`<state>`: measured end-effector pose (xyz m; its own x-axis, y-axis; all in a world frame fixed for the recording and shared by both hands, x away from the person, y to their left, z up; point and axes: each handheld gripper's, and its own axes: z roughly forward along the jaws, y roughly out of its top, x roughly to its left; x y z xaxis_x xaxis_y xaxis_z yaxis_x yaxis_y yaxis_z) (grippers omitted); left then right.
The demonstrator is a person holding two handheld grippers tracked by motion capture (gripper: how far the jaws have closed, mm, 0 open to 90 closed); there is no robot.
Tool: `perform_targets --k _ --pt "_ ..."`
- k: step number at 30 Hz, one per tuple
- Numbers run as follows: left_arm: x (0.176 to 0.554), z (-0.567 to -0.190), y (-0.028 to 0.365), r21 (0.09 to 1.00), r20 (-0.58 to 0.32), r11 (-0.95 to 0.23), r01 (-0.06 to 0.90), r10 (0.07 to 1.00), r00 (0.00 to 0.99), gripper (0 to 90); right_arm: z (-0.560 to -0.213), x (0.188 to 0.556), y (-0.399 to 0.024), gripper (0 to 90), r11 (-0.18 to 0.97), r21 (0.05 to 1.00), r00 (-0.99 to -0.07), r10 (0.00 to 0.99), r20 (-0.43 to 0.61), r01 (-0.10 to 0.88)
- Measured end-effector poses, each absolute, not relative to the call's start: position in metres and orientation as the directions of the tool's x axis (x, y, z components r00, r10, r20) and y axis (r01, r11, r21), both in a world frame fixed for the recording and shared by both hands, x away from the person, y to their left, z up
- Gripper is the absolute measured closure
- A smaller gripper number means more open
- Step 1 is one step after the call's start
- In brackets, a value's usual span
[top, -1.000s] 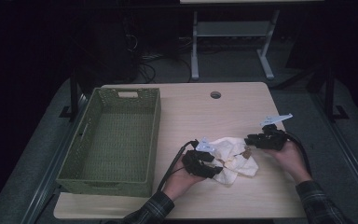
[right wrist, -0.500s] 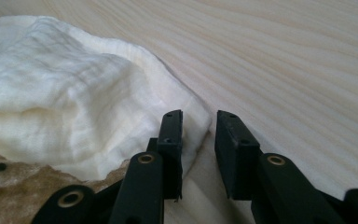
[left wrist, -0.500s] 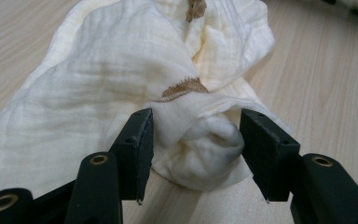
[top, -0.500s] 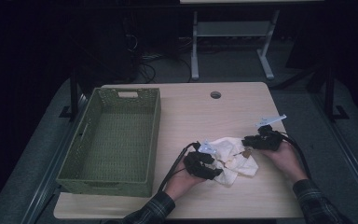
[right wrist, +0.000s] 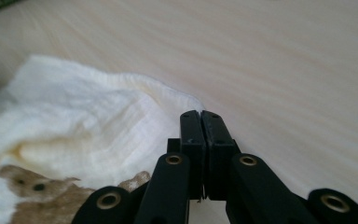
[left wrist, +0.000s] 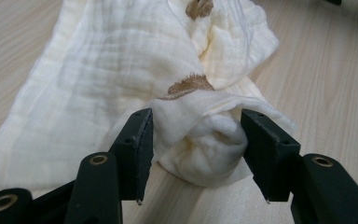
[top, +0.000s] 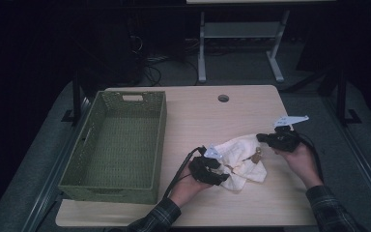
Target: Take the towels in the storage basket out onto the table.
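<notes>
Plainly, writing: none readable on the cloth [top: 239, 162] or basket [top: 116, 145].
Cloth: cream crinkled muslin with brown animal prints, crumpled on the worktop [top: 198, 116] between both hands, right of the basket.
Basket: green woven rectangle with a handle slot in the far wall.
Worktop: pale wood grain, round cable hole near its far edge.
Left gripper [left wrist: 196, 144]: fingers clamp a bunched fold of cloth.
Right gripper [right wrist: 200, 116]: fingers have just been closing and now meet at the cloth's edge; any fabric pinched between them cannot be made out.
High view: plaid sleeves.
</notes>
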<state>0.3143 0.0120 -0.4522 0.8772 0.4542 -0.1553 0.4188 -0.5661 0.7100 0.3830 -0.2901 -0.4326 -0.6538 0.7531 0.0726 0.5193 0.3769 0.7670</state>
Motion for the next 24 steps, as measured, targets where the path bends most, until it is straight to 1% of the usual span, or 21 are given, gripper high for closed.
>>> perform_targets --k 3,4,5,6,8,9,10,11,14,16,20,22,23,24 --pt "0.316 -0.449 0.015 0.712 -0.152 -0.564 0.419 0.458 0.876 44.7 -0.416 0.38 -0.29 88.2 0.347 0.804 -0.657 0.751 0.07 0.483" --pt "0.316 -0.449 0.015 0.712 -0.152 -0.564 0.419 0.458 0.876 44.7 -0.416 0.38 -0.29 88.2 0.347 0.804 -0.657 0.751 0.07 0.483" --pt "0.316 -0.449 0.015 0.716 -0.161 -0.552 0.428 0.465 0.87 44.7 -0.408 0.377 -0.286 88.1 0.35 0.818 -0.676 0.735 0.062 0.456" --pt "0.316 -0.449 0.015 0.716 -0.161 -0.552 0.428 0.465 0.87 44.7 -0.408 0.377 -0.286 88.1 0.35 0.818 -0.676 0.735 0.062 0.456" --pt "0.315 -0.448 0.016 0.718 -0.155 -0.552 0.425 0.468 0.87 44.7 -0.401 0.37 -0.274 88.1 0.37 0.826 -0.711 0.701 0.052 0.426" --pt "0.315 -0.446 0.018 0.718 -0.148 -0.555 0.42 0.468 0.871 44.7 -0.4 0.367 -0.269 88.1 0.373 0.824 -0.722 0.689 0.062 0.427" --pt "0.315 -0.446 0.018 0.718 -0.148 -0.555 0.42 0.468 0.871 44.7 -0.4 0.367 -0.269 88.1 0.373 0.824 -0.722 0.689 0.062 0.427" --pt "0.315 -0.444 0.02 0.72 -0.142 -0.554 0.417 0.471 0.871 44.7 -0.4 0.363 -0.259 88.0 0.397 0.821 -0.747 0.662 0.055 0.411" --pt "0.315 -0.442 0.023 0.726 -0.146 -0.54 0.425 0.483 0.863 44.7 -0.402 0.359 -0.249 88.1 0.41 0.817 -0.771 0.634 0.064 0.405" --pt "0.315 -0.439 0.026 0.729 -0.153 -0.528 0.435 0.494 0.856 44.6 -0.407 0.352 -0.233 88.0 0.439 0.806 -0.8 0.597 0.069 0.397" --pt "0.314 -0.435 0.033 0.733 -0.154 -0.516 0.444 0.51 0.846 44.3 -0.415 0.345 -0.216 87.4 0.473 0.79 -0.833 0.547 0.084 0.39" --pt "0.314 -0.435 0.035 0.73 -0.154 -0.517 0.447 0.513 0.845 44.3 -0.421 0.343 -0.211 86.3 0.503 0.773 -0.848 0.524 0.083 0.386" --pt "0.314 -0.436 0.036 0.729 -0.157 -0.513 0.453 0.519 0.84 44.3 -0.423 0.343 -0.21 83.6 0.507 0.769 -0.853 0.514 0.094 0.39" --pt "0.314 -0.436 0.036 0.729 -0.157 -0.513 0.453 0.519 0.84 44.3 -0.423 0.343 -0.21 83.6 0.507 0.769 -0.853 0.514 0.094 0.39"
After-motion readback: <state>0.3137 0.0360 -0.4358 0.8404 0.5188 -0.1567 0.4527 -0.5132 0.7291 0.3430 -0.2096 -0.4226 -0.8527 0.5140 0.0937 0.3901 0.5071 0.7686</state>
